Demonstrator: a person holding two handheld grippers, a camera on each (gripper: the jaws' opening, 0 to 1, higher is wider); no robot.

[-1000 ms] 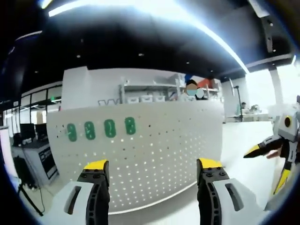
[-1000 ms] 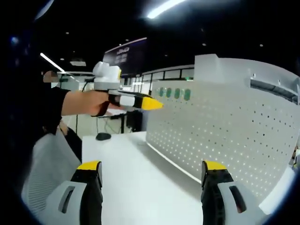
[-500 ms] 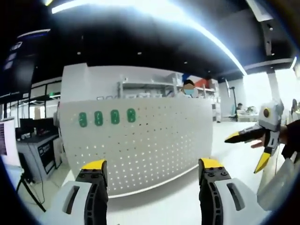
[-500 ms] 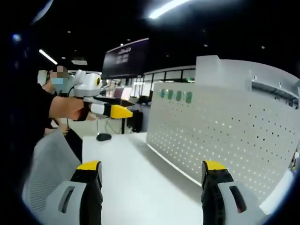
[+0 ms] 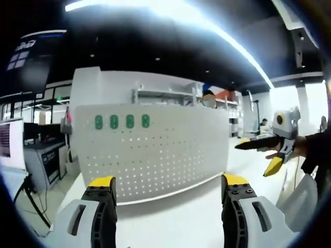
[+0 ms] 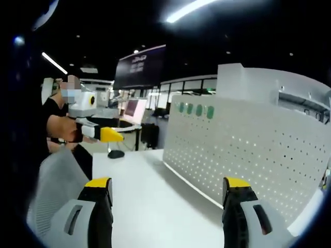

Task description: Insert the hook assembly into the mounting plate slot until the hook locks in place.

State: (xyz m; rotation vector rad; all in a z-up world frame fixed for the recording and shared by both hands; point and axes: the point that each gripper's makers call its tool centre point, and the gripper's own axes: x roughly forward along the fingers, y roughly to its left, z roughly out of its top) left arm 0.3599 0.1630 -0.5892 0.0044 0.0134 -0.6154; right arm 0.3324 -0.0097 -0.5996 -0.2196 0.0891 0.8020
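A white perforated mounting plate (image 5: pixel 160 155) stands upright on the white table (image 5: pixel 176 222), with several green oval pieces (image 5: pixel 122 122) in a row near its top left. My left gripper (image 5: pixel 168 188) is open in front of it and holds nothing. A hand holds my right gripper (image 5: pixel 254 159) at the right, its jaws apart and empty. In the right gripper view the plate (image 6: pixel 243 155) runs along the right with the green pieces (image 6: pixel 195 109) at its far end. My right gripper (image 6: pixel 168 188) is open, and the left gripper (image 6: pixel 106 135) hangs at the left.
A grey mesh chair back (image 6: pixel 54 178) is at the lower left, and a small black object (image 6: pixel 116 154) lies on the table's far end. Desks with monitors (image 5: pixel 31 150) stand beyond the plate on the left. Shelving (image 5: pixel 165 98) rises behind the plate.
Both views have pulled back from the plate. In the right gripper view the left gripper has drawn back to the left and lower. Both grippers have stayed open.
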